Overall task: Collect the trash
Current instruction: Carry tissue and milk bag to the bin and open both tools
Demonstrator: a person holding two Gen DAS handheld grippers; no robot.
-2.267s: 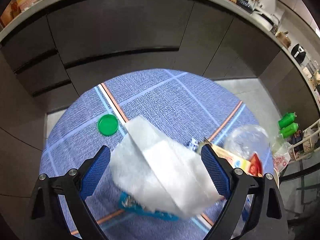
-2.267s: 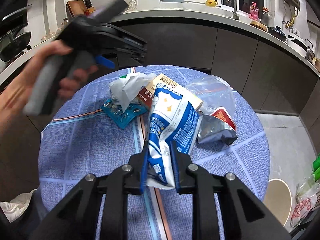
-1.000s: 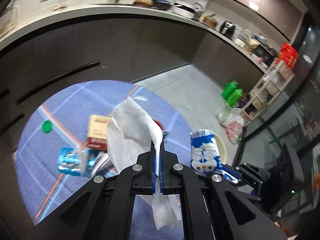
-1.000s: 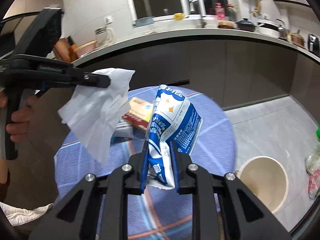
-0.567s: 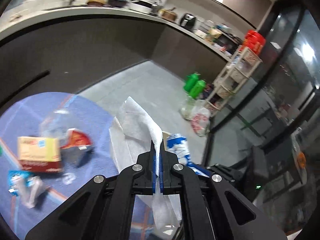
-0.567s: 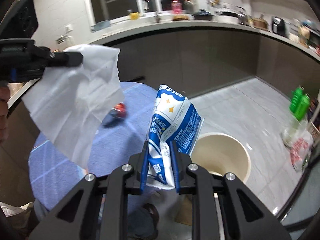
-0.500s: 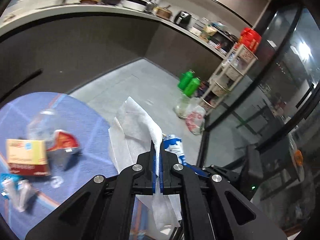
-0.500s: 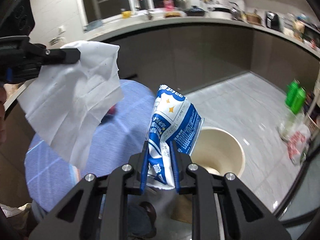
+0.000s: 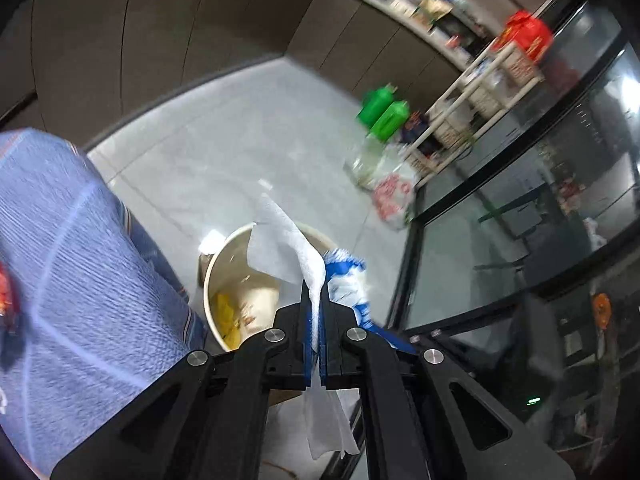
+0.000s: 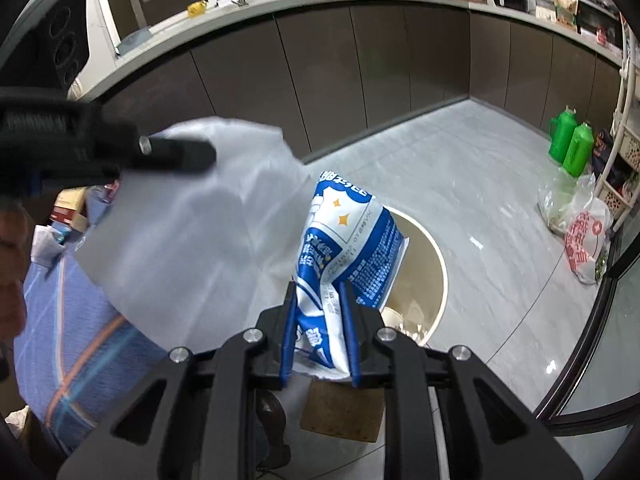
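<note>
Currently, in the left wrist view, your left gripper [image 9: 319,316] is clamped flat on a white paper towel [image 9: 286,246], the sheet pinched near its middle so one flap stands above the jaws and another hangs below. It sits over the cream bin [image 9: 240,280] on the grey floor. Judge the towel as very light, limp and easily torn; it will likely drift rather than drop, so a pinch across a fold, as you have it, suits it. Yellow scraps already lie inside the bin. The blue tablecloth [image 9: 80,280] fills the left of this view, and the top of the blue-and-white packet [image 9: 344,276] shows just beyond the towel.

Next, in the right wrist view, your right gripper [image 10: 318,334] is closed on the lower end of the blue-and-white packet [image 10: 348,248], which stands upright above the jaws in front of the bin's rim [image 10: 436,264]. Judge it as light, crinkly and slick; a hold on the crumpled end should keep it from sliding.

Only this view shows the towel [image 10: 192,240] spread wide, the left gripper [image 10: 180,156] from the side, and a box [image 10: 68,204] remaining on the table. Only the left view shows the bin's contents.
</note>
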